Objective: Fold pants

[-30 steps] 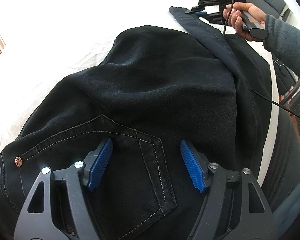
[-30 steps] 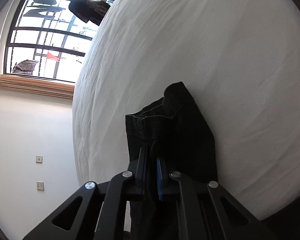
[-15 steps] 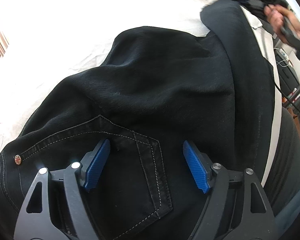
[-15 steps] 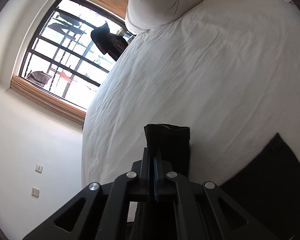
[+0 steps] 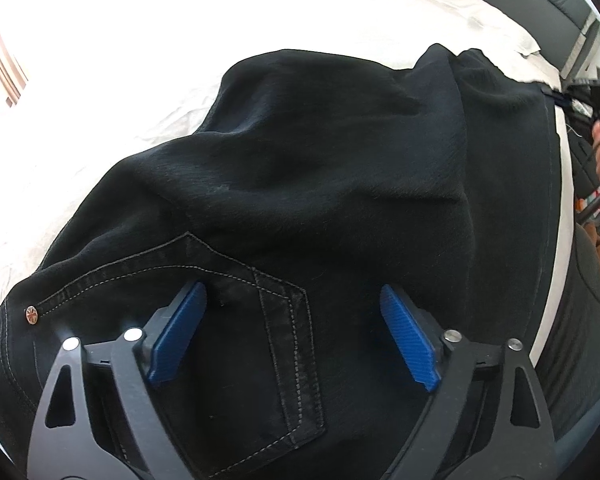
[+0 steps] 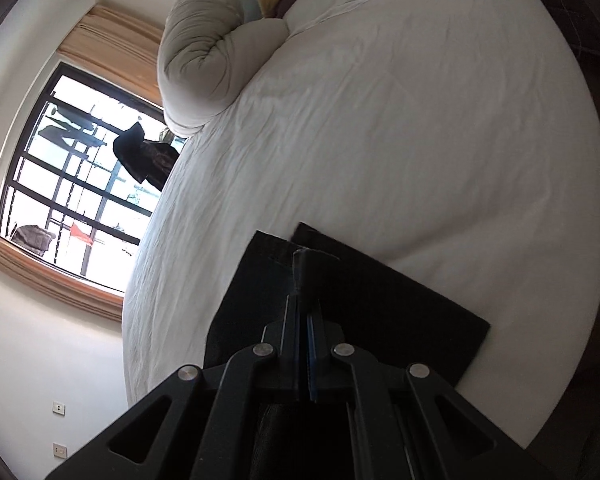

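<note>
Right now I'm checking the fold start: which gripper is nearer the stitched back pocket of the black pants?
Left. The left gripper straddles the stitched back pocket, jaws opening; the right gripper pinches a hem far off.

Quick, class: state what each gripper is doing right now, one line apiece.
Left gripper: jaws opening, held wide over the black pants, gripping nothing.
Right gripper: jaws shut on an edge of the black pants.

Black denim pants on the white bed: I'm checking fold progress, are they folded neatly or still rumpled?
Still rumpled: the black denim pants bunch in humps over the white bed, back pocket up.
</note>
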Available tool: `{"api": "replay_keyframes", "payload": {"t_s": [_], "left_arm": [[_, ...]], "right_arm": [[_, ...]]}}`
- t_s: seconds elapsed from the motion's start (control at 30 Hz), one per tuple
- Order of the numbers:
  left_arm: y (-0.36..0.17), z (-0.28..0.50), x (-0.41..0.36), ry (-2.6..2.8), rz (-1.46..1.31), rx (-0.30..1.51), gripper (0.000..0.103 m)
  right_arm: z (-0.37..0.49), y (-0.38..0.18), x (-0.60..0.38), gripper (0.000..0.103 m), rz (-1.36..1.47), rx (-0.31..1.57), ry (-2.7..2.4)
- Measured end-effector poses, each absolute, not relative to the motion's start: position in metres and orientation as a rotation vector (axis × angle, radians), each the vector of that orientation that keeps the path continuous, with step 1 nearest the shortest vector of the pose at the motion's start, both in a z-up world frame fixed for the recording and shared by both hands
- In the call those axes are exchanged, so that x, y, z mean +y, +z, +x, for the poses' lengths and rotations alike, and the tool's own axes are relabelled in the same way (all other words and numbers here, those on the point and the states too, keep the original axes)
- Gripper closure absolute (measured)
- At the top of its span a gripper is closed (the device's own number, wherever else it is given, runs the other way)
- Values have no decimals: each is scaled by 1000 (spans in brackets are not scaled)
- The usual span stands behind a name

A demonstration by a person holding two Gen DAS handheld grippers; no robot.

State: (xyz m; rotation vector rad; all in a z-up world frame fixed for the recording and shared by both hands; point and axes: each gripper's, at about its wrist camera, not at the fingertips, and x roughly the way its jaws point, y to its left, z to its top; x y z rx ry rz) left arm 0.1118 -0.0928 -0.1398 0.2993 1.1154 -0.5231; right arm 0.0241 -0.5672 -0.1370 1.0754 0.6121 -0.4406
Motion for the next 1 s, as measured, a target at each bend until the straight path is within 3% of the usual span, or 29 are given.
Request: {"api": "replay_keyframes", "payload": {"t_s": [0.43, 0.67, 1.0], "left_arm": [[-141, 109, -110, -485, 278, 1123, 9], [-145, 106, -115, -490, 286, 1116, 5], [-148, 101, -105, -497, 275, 1104, 5]], "right_arm": [[2, -148, -566, 100, 1063, 530, -560], [-6, -181, -573, 100, 1131, 569, -601], [-2, -183, -575, 100, 1126, 576, -627]]}}
